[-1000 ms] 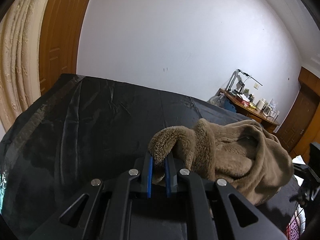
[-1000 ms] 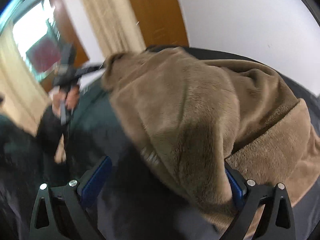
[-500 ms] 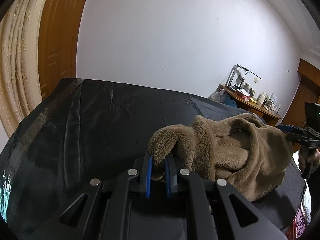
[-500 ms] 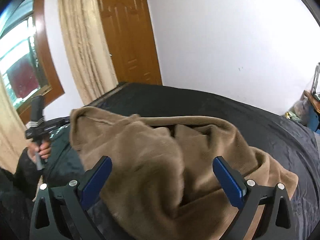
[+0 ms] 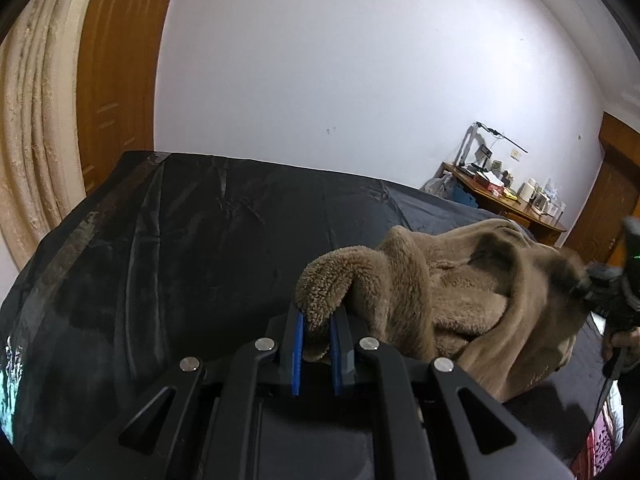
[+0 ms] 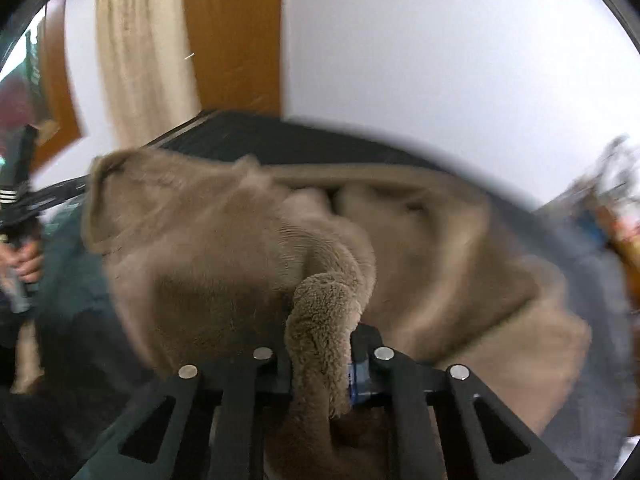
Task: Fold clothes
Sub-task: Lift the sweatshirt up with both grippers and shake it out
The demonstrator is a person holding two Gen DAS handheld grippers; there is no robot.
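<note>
We have the brown fleece garment (image 5: 460, 304) heaped on the black bed cover (image 5: 200, 248), toward the cover's right-hand side as the left wrist view shows it, with a wide bare stretch of cover to the garment's left. Our left gripper (image 5: 316, 340) is clamped on a rolled fleecy edge of the garment, the blue pads pressed into the pile on both sides. Our right gripper (image 6: 320, 364) has also closed on a thick fold of the same garment (image 6: 248, 248), though that view is blurred. We judge the fleece soft, bulky and fairly light; it will sag and bunch rather than hold a crease, and its thickness should give the pads a sure bite. Hems, cuffs or corners would be the best holds, since a pinch in the middle only drags a lump. The bare cover left of the garment gives room to spread it flat; on the garment's right the cover's edge lies near, so cloth could slide off there.
</note>
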